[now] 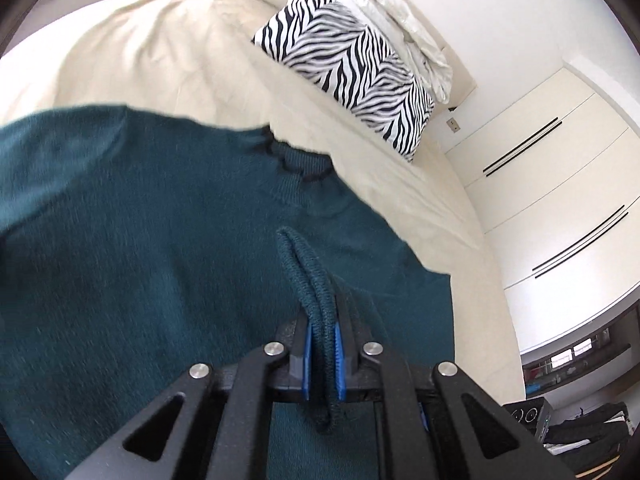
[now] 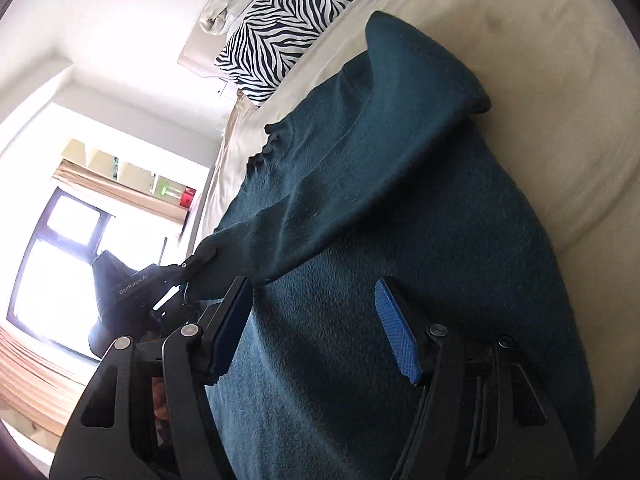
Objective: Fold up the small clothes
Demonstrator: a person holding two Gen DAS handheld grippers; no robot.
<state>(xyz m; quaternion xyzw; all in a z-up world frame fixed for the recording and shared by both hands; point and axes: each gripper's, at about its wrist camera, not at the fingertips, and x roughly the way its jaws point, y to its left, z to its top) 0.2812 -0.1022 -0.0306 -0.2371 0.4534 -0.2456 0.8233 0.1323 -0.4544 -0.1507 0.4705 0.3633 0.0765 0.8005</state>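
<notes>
While my left claw (image 1: 322, 344) pinches the dark teal knitted sweater's (image 2: 400, 200) cuff, my right claw (image 2: 316, 332) gapes empty; folding has barely begun.

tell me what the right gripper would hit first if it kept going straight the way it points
Most likely the teal sweater on the bed. The right gripper is open, with only that knit showing between and beyond its pads, angled down at it. How far off it is I can't tell.

Our left gripper (image 1: 322, 344) is clamped tight, blue pads pinching a ribbed edge of the teal sweater (image 1: 140, 220). Our right gripper (image 2: 316, 332) points downward with its jaws spread apart, pads pressing on nothing, hovering over the knit.
</notes>
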